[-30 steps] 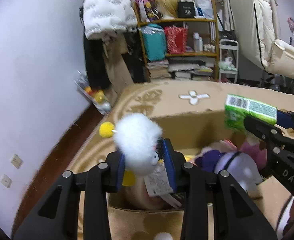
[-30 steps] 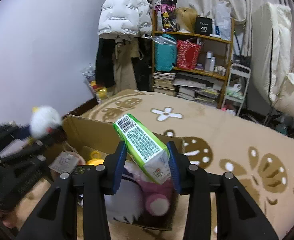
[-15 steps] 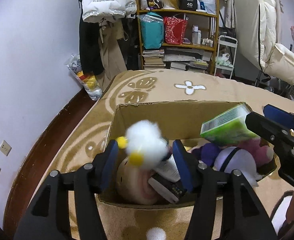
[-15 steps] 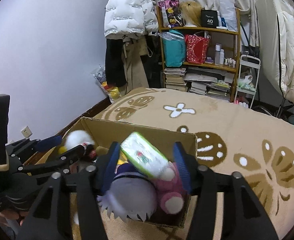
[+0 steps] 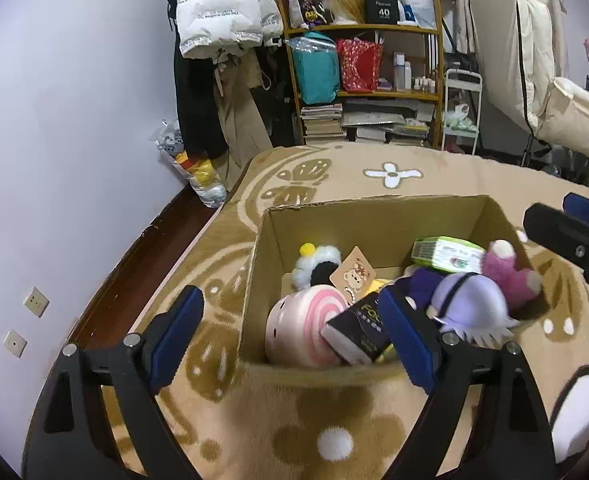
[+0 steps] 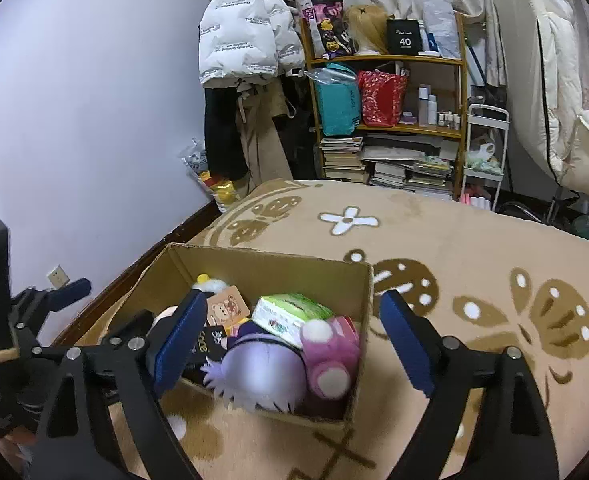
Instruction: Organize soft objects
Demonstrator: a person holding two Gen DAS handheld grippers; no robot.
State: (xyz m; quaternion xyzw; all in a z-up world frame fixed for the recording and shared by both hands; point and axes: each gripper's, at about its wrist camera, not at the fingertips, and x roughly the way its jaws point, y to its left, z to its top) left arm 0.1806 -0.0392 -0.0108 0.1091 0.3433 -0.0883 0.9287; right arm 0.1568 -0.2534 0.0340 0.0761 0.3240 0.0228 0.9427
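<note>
Left gripper point(image 5: 290, 334): jaws spread wide, nothing held, poised over the near left rim of the cardboard box point(image 5: 378, 218). Right gripper point(image 6: 294, 340): jaws likewise spread wide and empty, straddling the near right part of the box.

Box contents, all loose inside:
- white fluffy toy point(image 5: 314, 266) with a yellow pompom, lodged at the far left wall; a bear-printed card tag point(image 5: 352, 274) is seen just beside it.
- green tissue pack point(image 5: 446, 254), lying flat toward the far right; its print is too small to be read.
- pink plush point(image 5: 508, 276), against the right wall, touching the pack.
- lilac plush point(image 5: 470, 306), near right.
- pink-swirl round plush point(image 5: 306, 326), near left.
- black carton point(image 5: 360, 330), gold lettering only partly legible.

The box walls stand upright and open-topped. Patterned beige rug point(image 6: 474, 248) lies open on the right and far sides. On the far shelf point(image 6: 390, 60) a black box marked "40" point(image 6: 403, 37) is noted.
</note>
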